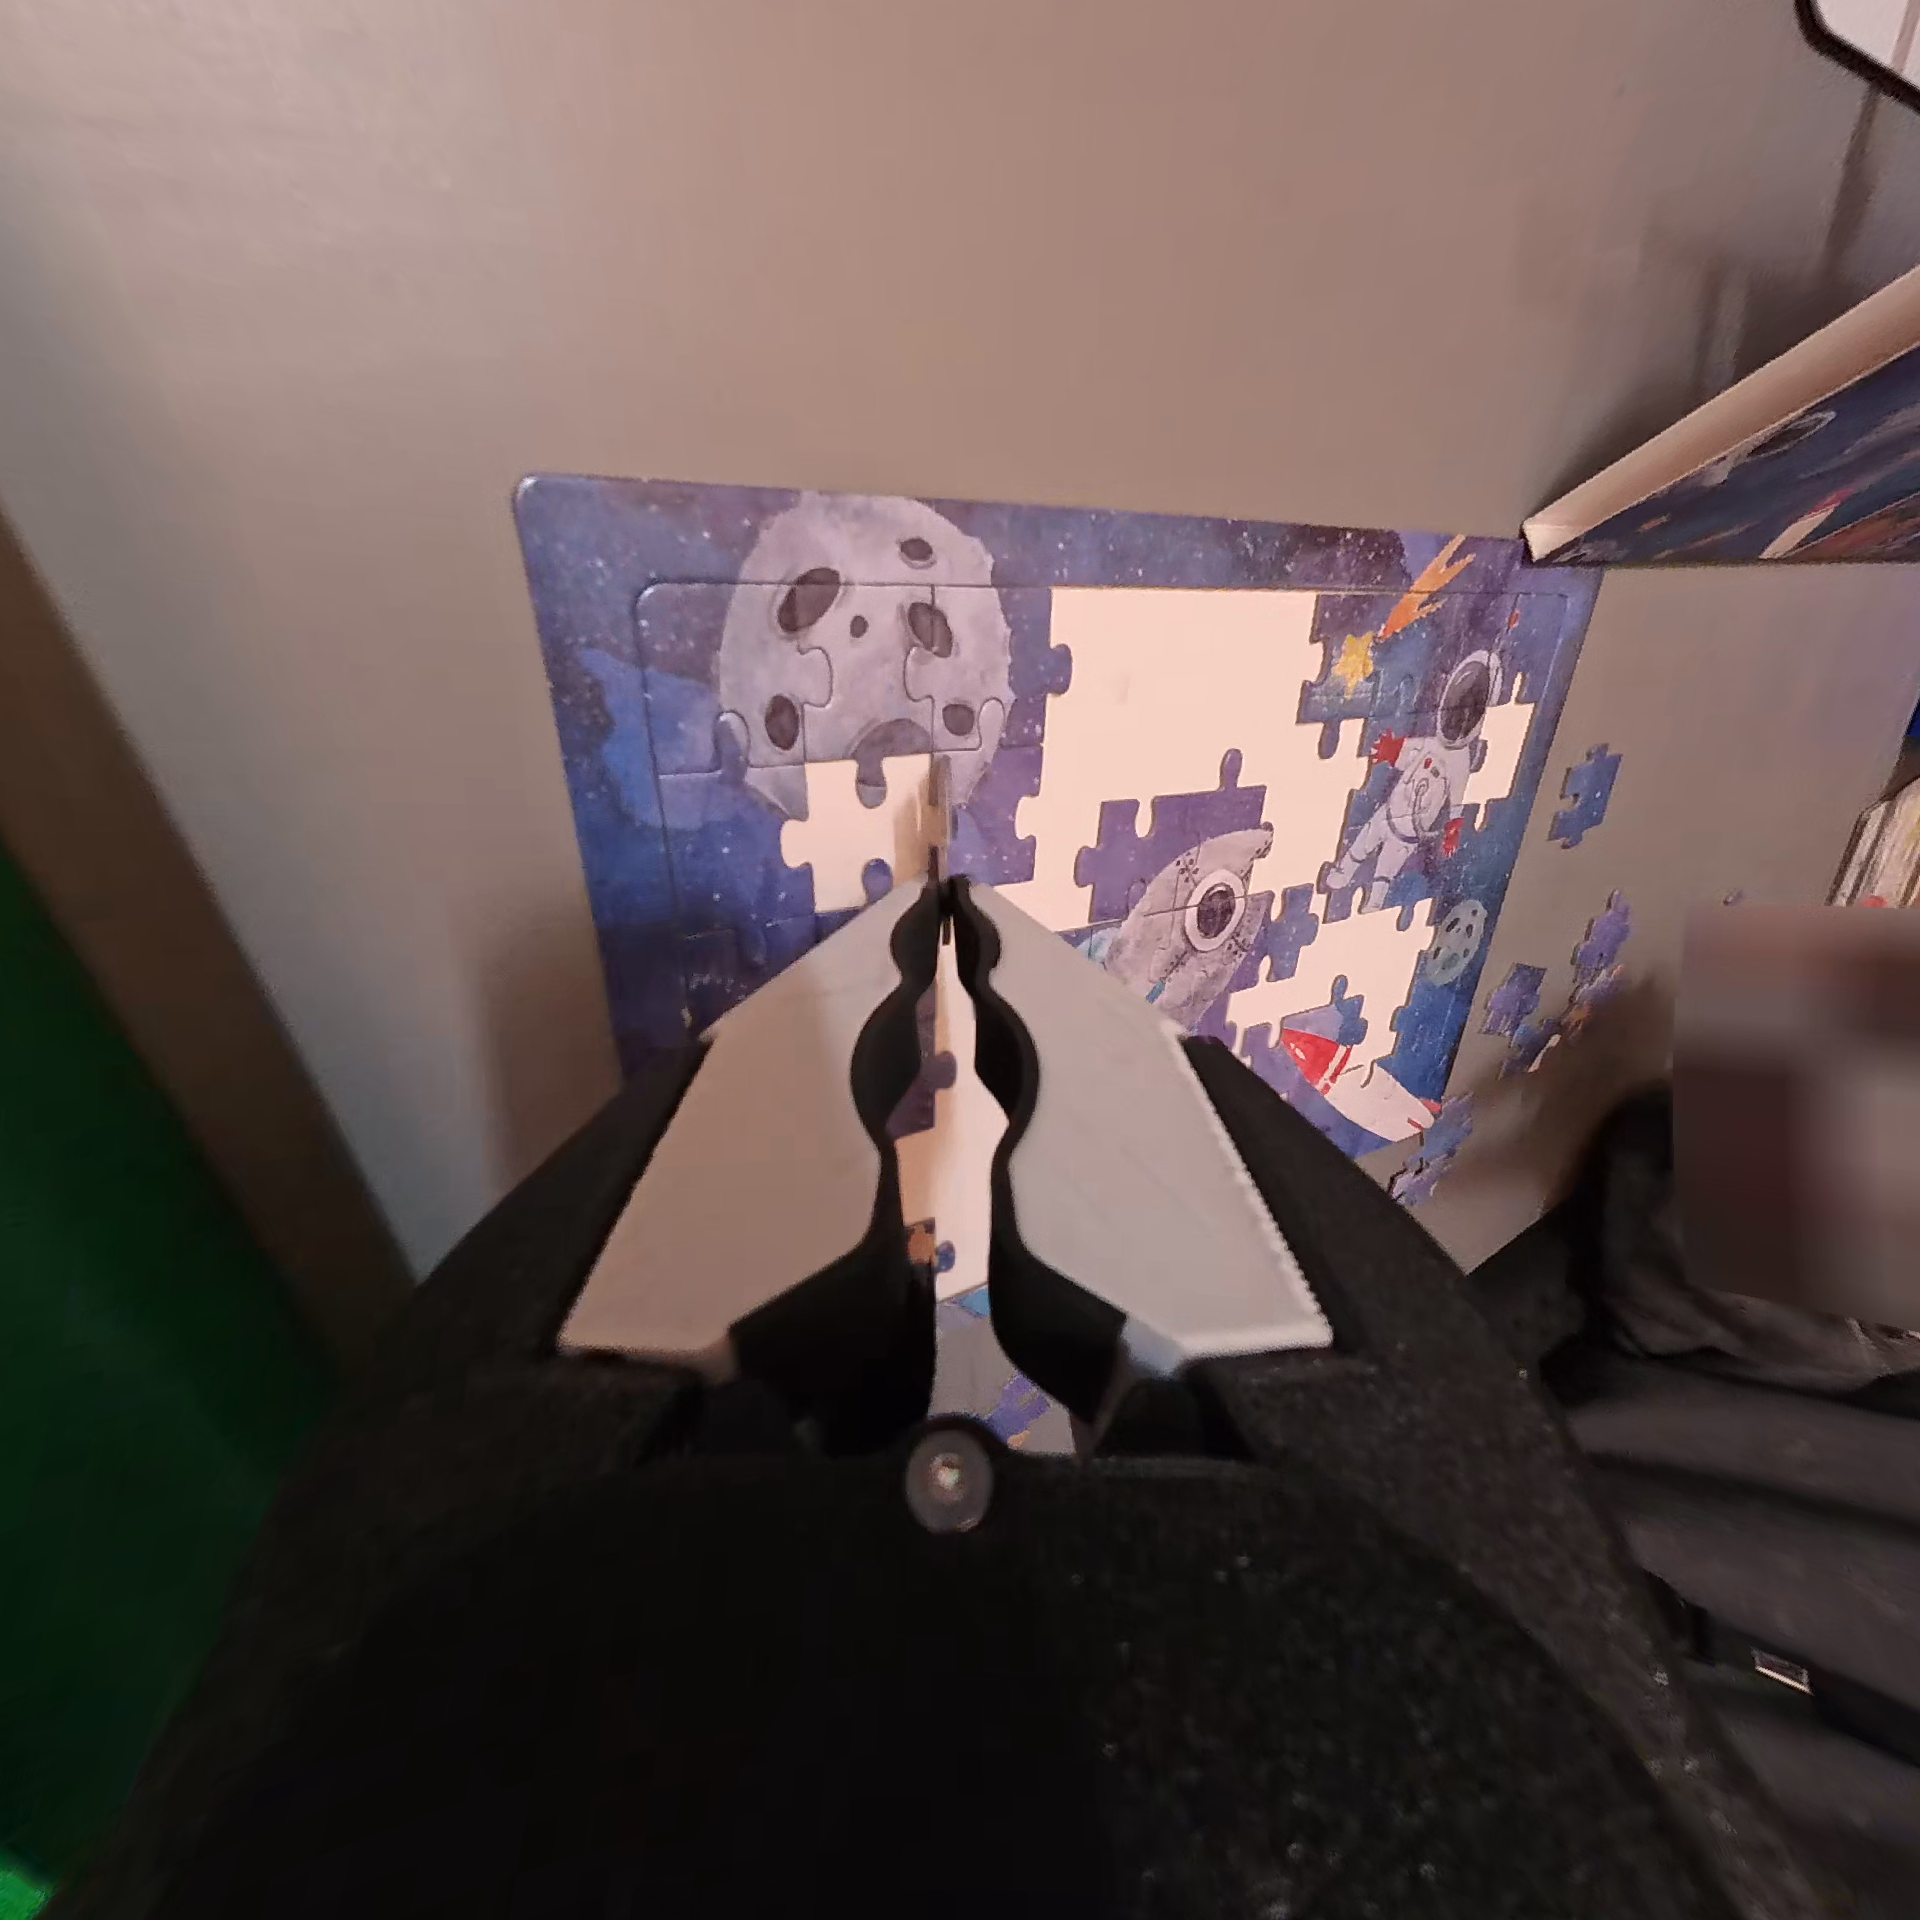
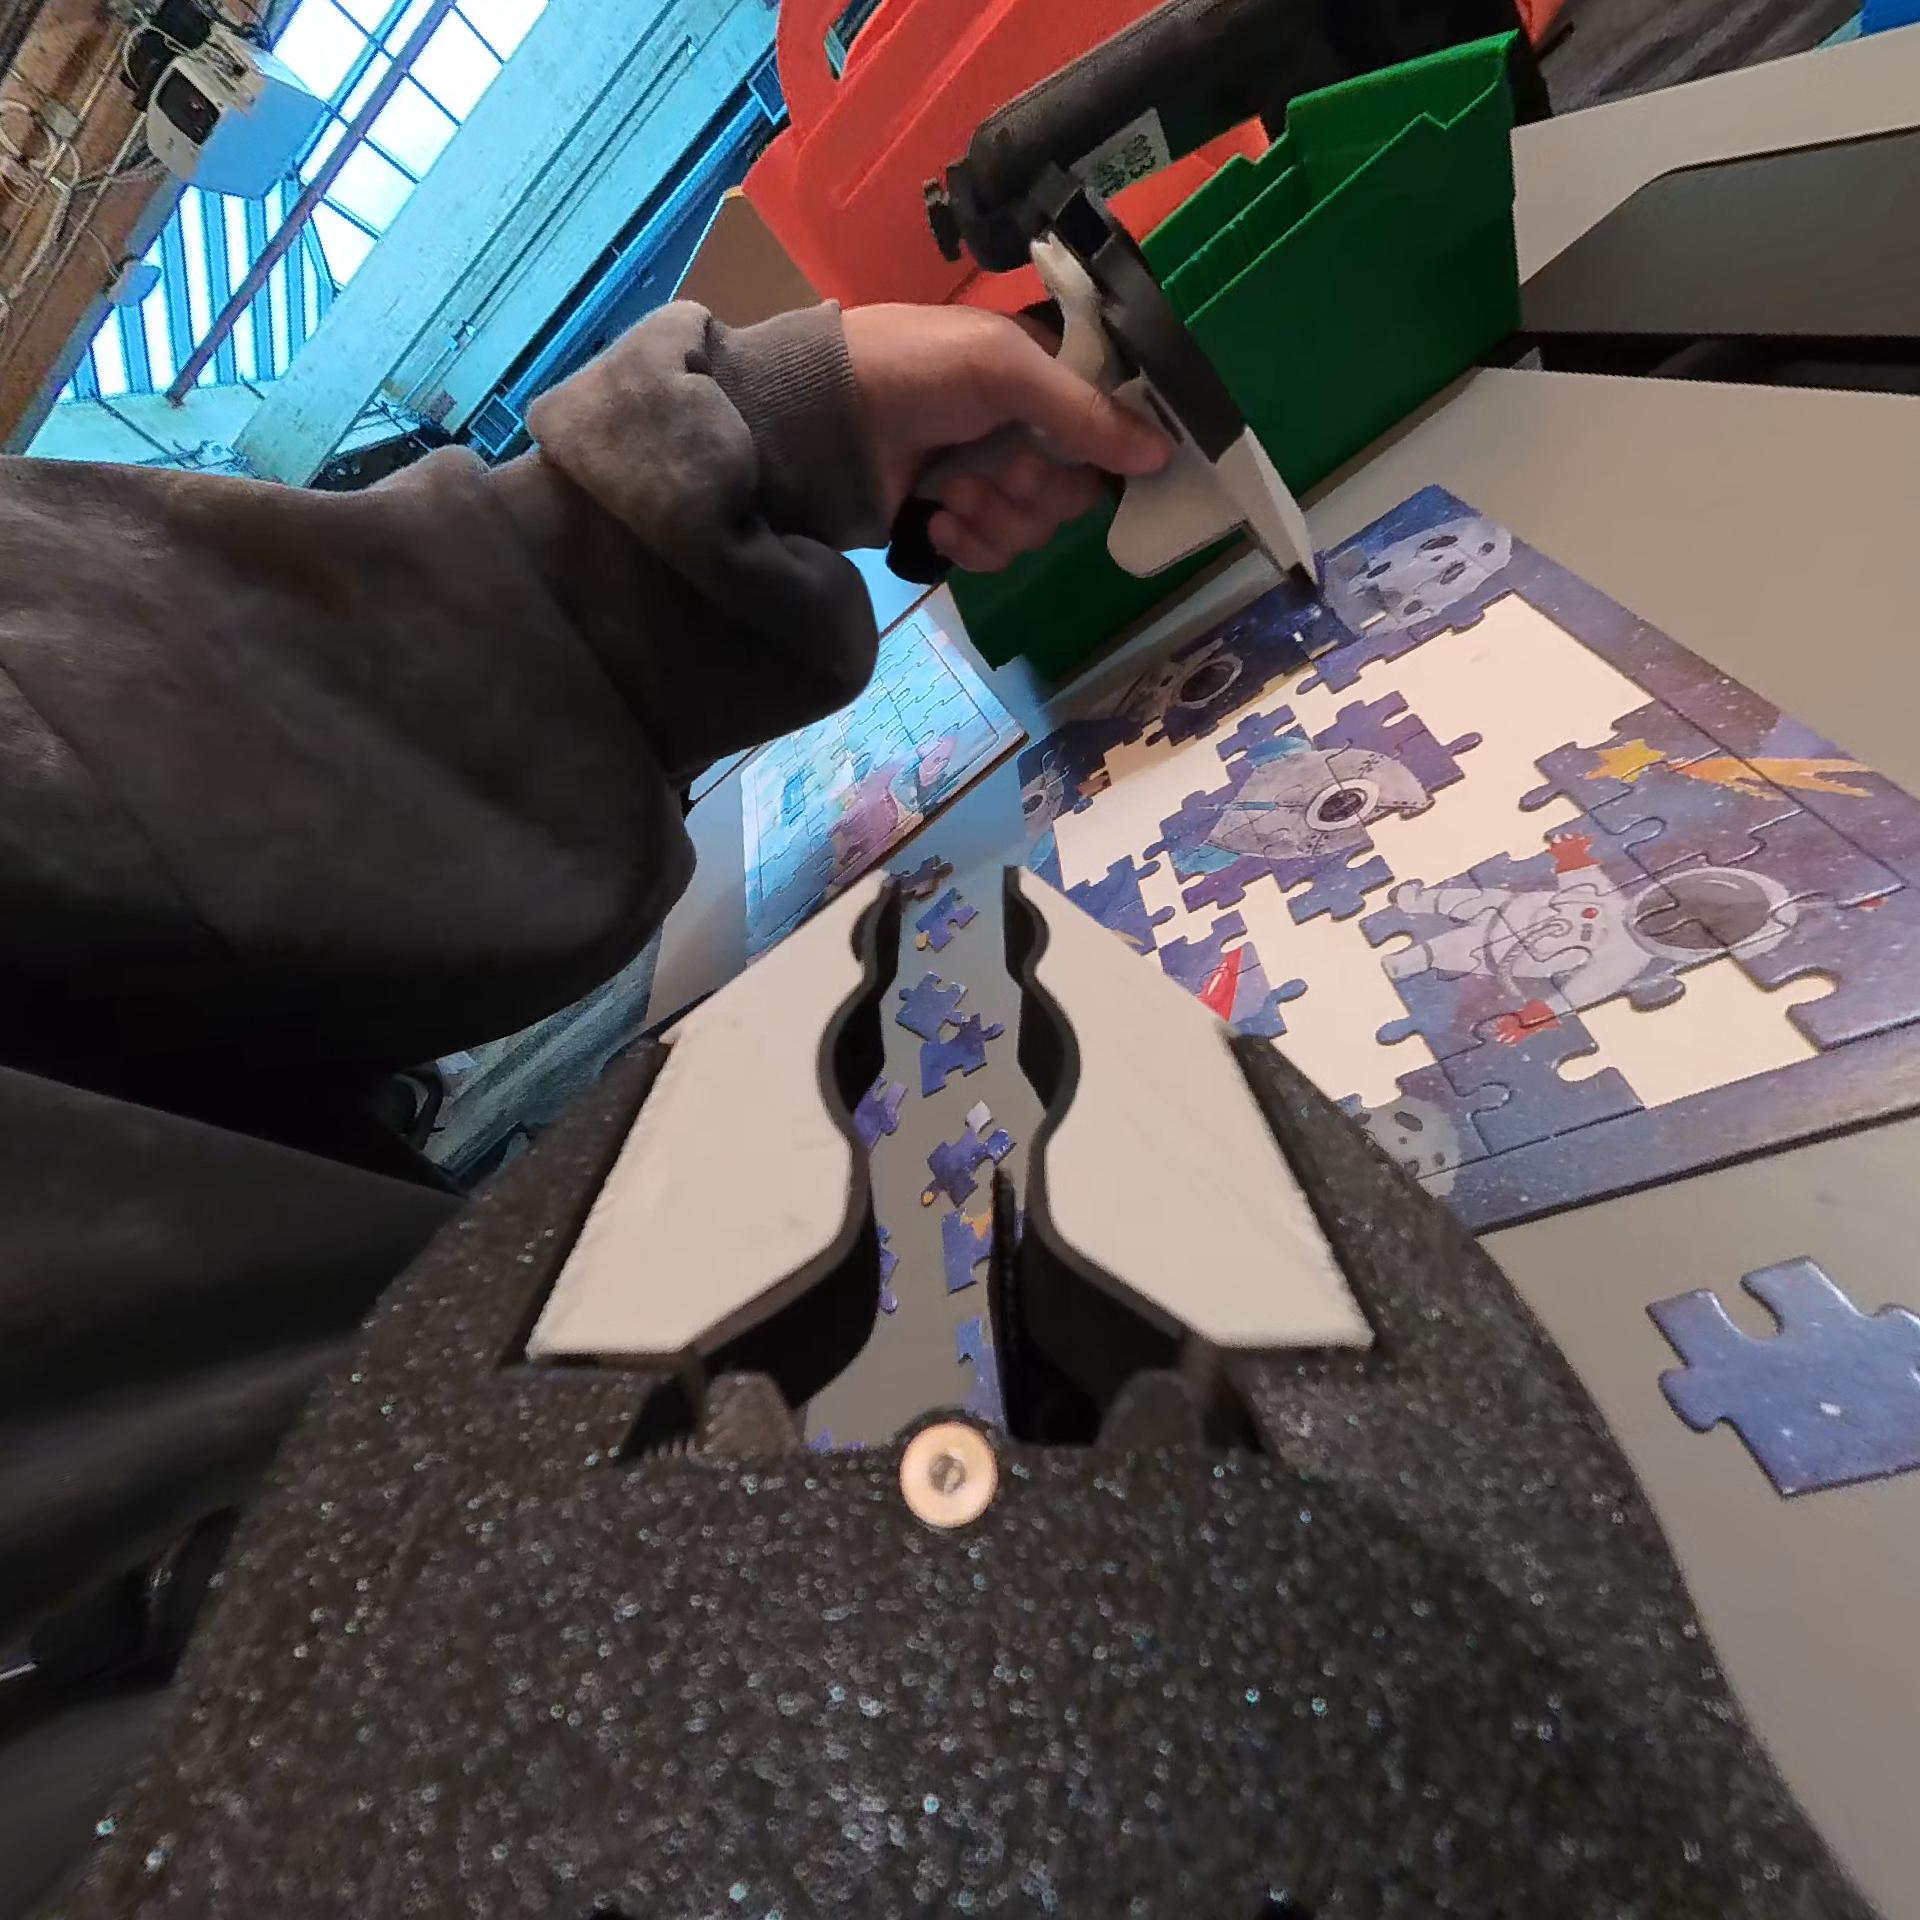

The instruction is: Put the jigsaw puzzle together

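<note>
The left tongs (image 1: 943, 902) were clamped on a piece (image 1: 938, 821) held edge-on over a gap in the puzzle (image 1: 1174, 675). The right tongs (image 2: 951, 894) stood apart above loose pieces (image 2: 951, 1023) on the surface (image 2: 1714, 1299).

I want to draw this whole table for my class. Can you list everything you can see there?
Puzzle board: one, blue space picture with white gaps, on the grey table.
Loose pieces: several, blue, beside the board; one bigger-looking piece nearest the camera.
Second puzzle: one, pale blue, farther back.
Bin: one, green, behind the board.
Case: one, orange, behind the bin.
Left gripper: jaws shut on an edge-on piece over the board.
Right gripper: jaws open, empty.
Hand: one, grey sleeve.
</note>
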Demonstrator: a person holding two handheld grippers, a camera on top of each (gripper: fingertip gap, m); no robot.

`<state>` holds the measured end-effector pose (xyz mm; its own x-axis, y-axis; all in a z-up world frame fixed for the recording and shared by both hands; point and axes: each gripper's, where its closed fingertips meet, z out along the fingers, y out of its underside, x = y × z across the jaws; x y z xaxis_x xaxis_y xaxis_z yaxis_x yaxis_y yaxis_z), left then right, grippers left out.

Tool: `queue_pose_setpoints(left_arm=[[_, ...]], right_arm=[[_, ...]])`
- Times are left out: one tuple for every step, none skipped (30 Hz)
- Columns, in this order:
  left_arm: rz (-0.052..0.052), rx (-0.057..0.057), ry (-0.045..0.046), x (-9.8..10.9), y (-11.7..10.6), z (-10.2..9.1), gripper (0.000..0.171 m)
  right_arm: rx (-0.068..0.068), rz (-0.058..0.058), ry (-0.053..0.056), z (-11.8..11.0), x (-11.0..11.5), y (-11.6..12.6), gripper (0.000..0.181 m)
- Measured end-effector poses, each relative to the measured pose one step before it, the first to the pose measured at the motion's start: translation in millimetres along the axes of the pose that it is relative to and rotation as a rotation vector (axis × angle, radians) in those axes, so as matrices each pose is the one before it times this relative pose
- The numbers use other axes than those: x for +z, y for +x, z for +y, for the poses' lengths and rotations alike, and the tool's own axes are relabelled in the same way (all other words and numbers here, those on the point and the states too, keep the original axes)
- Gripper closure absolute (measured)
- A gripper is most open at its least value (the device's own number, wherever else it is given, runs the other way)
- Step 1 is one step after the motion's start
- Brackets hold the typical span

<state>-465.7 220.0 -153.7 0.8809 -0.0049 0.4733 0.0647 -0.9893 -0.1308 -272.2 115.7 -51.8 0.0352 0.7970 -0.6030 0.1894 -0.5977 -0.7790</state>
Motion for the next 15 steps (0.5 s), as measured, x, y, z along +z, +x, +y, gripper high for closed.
queue_pose_setpoints(left_arm=[[0.0043,-0.0050,-0.00185,0.13,-0.93,-0.71,0.170],[0.0015,-0.0047,-0.00490,0.15,-0.68,-0.25,0.170],[-0.0036,0.0032,-0.00635,0.07,-1.19,0.25,0.170],[-0.0095,0.0125,-0.00419,0.15,-1.51,0.03,0.169],[-0.0147,0.0140,-0.00217,0.35,-1.93,-0.06,0.169],[-0.0185,0.0100,-0.00110,0.65,-2.31,-0.09,0.168],[-0.0214,0.0076,-0.00178,0.90,-2.49,0.24,0.166],[-0.0235,0.0072,-0.00190,0.76,-2.68,0.33,0.165],[-0.0229,0.0084,-0.00074,0.78,-2.43,0.35,0.164],[-0.0202,0.0088,-0.00132,0.62,-1.71,0.59,0.162],[-0.0189,0.0087,-0.00313,0.46,-1.17,0.91,0.161],[-0.0217,0.0093,-0.00336,0.25,-1.21,0.68,0.155],[-0.0263,0.0115,-0.00208,-0.36,-1.90,0.59,0.149],[-0.0263,0.0156,0.00026,-0.98,-1.76,0.20,0.146],[-0.0234,0.0167,0.00066,-1.42,-1.33,0.24,0.145]], right_arm=[[0.0038,0.0032,-0.0004,0.30,-0.15,1.23,0.162],[0.0058,0.0014,-0.0001,0.13,-0.44,1.08,0.162],[0.0058,-0.0027,0.0027,-0.34,-0.37,0.31,0.162],[0.0067,-0.0054,0.0045,-0.55,-0.13,-0.07,0.162],[0.0066,-0.0062,0.0032,-0.20,-0.10,-0.28,0.162],[0.0058,-0.0038,0.0009,-0.12,-0.10,0.21,0.161],[0.0045,-0.0012,-0.0005,0.12,0.09,0.22,0.161],[0.0023,-0.0011,-0.0003,0.25,0.12,-0.12,0.161],[0.0010,-0.0006,-0.0007,0.10,0.36,-0.10,0.161],[0.0000,0.0005,-0.0024,0.60,0.39,0.10,0.161],[-0.0012,0.0023,-0.0034,0.72,0.42,0.43,0.161],[-0.0010,0.0029,-0.0041,0.63,0.24,0.59,0.161],[-0.0008,0.0020,-0.0017,0.40,0.11,0.24,0.161],[0.0008,0.0004,-0.0002,0.11,0.11,0.33,0.161],[0.0020,-0.0016,0.0003,-0.02,0.02,-0.22,0.161]])
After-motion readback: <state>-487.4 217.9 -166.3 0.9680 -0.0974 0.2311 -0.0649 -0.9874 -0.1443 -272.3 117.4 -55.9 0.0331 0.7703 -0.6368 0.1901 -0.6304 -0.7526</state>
